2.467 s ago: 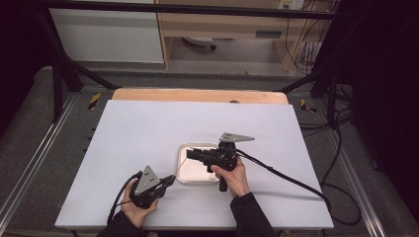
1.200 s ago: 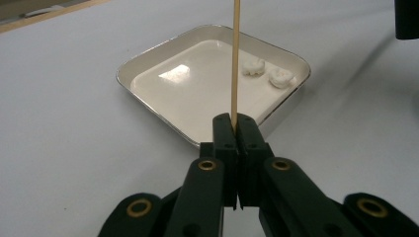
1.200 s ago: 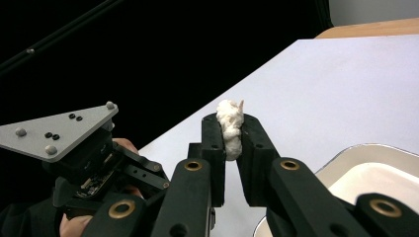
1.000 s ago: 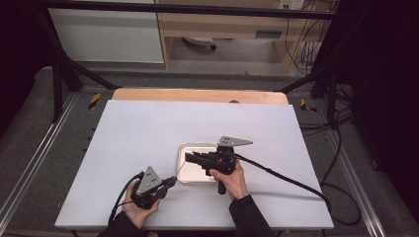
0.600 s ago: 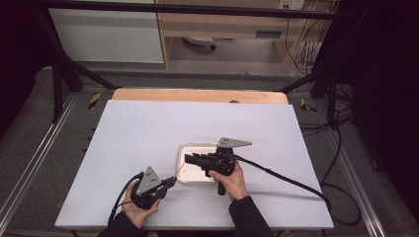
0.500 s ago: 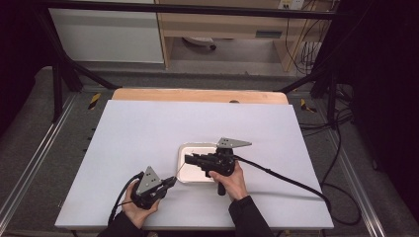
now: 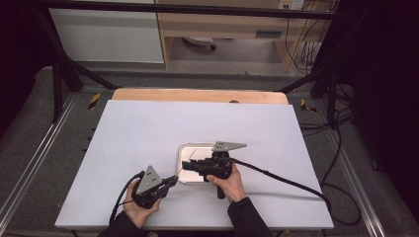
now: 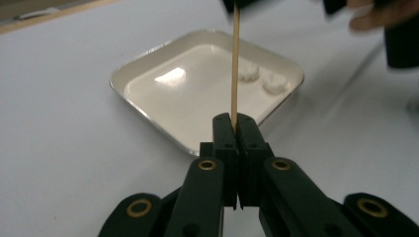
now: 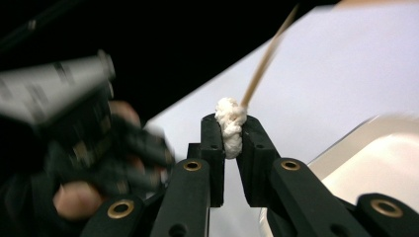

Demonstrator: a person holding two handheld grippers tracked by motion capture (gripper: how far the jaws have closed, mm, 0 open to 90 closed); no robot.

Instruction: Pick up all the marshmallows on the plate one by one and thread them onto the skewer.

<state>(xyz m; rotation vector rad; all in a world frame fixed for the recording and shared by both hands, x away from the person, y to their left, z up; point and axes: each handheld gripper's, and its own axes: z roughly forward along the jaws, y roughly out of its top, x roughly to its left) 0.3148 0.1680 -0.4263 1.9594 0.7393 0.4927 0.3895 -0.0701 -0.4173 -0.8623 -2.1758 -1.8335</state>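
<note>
Lots of bare white table (image 7: 148,128) to the left of and beyond the left claw (image 7: 171,180), all the way out to the far wooden edge (image 7: 197,95). Near table edge just behind both hands. Less room on the right, where the right claw's black cable (image 7: 276,177) trails across the table toward the right edge.

Left claw low over the table near the front edge, gripped in the left hand (image 7: 141,205), tips aimed right toward the tray (image 7: 185,153). Clenched tight on a thin wooden stick (image 8: 235,64), which pokes straight out past the tips and over the tray. Two small white lumps (image 8: 259,78) lying in the tray, to the right of the stick in the left gripper view.

Right claw (image 7: 187,165) over the tray, level, tips aimed left toward the left claw, with the right hand (image 7: 227,182) wrapped around its handle. Squeezing a soft white lump (image 9: 229,126) between its pads. Stick's far end touching that lump, right at the claw tips. Tray rim just below and to the right of this claw in its own view.
</note>
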